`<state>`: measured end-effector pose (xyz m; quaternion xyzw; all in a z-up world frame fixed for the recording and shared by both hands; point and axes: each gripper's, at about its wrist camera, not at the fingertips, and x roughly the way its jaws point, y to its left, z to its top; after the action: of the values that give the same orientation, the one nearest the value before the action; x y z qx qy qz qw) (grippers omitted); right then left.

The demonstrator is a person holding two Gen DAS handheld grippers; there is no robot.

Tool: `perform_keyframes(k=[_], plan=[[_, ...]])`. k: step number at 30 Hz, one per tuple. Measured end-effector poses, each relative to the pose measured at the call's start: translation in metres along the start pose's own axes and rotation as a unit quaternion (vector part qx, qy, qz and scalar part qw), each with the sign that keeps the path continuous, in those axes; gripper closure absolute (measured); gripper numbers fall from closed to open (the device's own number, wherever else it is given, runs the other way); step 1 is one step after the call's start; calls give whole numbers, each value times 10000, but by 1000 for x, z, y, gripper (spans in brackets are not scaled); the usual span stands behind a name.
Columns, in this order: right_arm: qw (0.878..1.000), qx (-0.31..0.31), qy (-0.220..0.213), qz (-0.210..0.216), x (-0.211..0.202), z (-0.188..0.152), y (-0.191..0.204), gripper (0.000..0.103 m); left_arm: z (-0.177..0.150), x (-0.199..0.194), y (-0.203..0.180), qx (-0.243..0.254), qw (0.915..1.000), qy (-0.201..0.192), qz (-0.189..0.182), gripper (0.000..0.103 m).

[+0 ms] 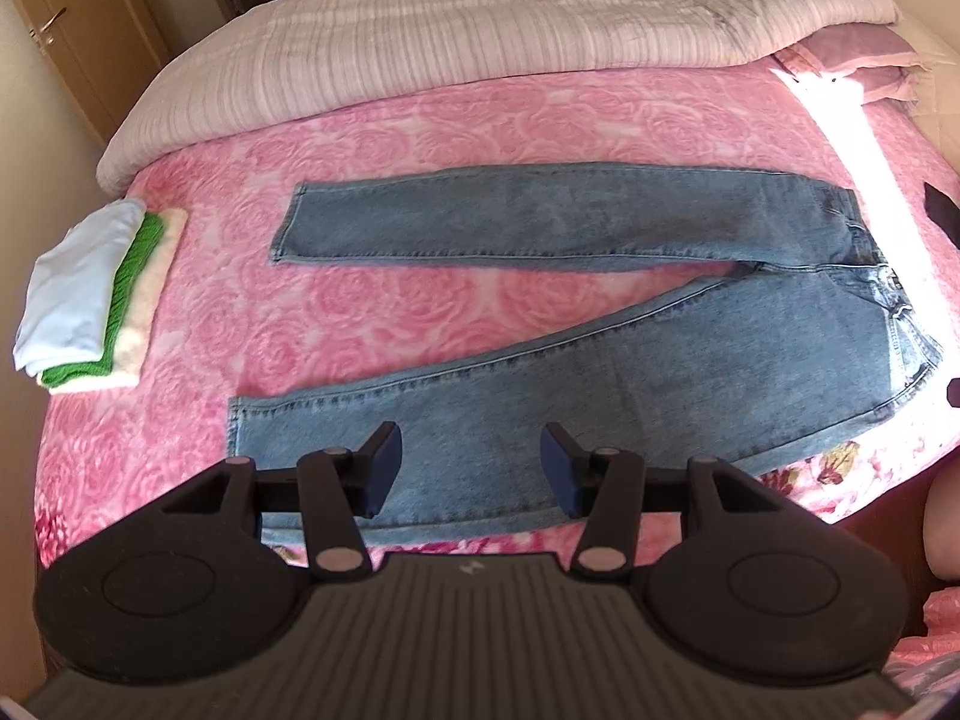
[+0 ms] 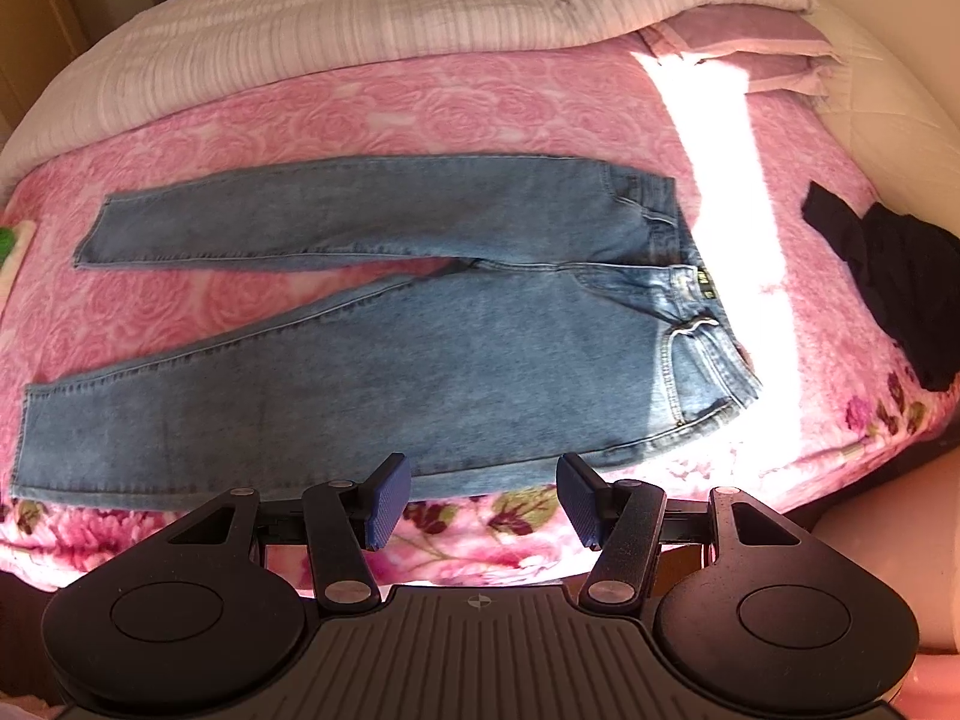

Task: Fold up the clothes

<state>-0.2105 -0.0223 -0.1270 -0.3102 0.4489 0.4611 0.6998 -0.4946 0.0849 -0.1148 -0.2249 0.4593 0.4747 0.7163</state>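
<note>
A pair of blue jeans (image 1: 600,336) lies flat on the pink rose-patterned bedspread (image 1: 360,138), legs spread apart toward the left, waistband at the right. My left gripper (image 1: 471,468) hovers open over the near leg, close to its hem, with nothing between its blue pads. In the right wrist view the same jeans (image 2: 420,336) fill the middle of the bed. My right gripper (image 2: 483,501) is open just past the near edge of the jeans at the thigh, above the flowered blanket border, holding nothing.
A stack of folded clothes (image 1: 90,294), white over green over cream, sits at the bed's left edge. A dark garment (image 2: 900,282) lies crumpled at the right. A rolled pale quilt (image 1: 480,30) and pillow (image 2: 750,42) line the far side. A sunlit strip (image 2: 732,240) crosses the bed.
</note>
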Motion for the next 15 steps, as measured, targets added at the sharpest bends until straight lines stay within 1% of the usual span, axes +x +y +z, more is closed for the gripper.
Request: perform_keyframes(k=[5,8,15], plan=[[9999,-132,-15,52,1,0,10,45,-5,0,11,-72,10000,30,42,56],[9998,-189,-21,78,2,0,14,45,-5,4,11,-103,9999,47,35,56],[9998,-52,-183,46,6,14,-10,45,8,6,-1,-209,9994,-156,-222,56]])
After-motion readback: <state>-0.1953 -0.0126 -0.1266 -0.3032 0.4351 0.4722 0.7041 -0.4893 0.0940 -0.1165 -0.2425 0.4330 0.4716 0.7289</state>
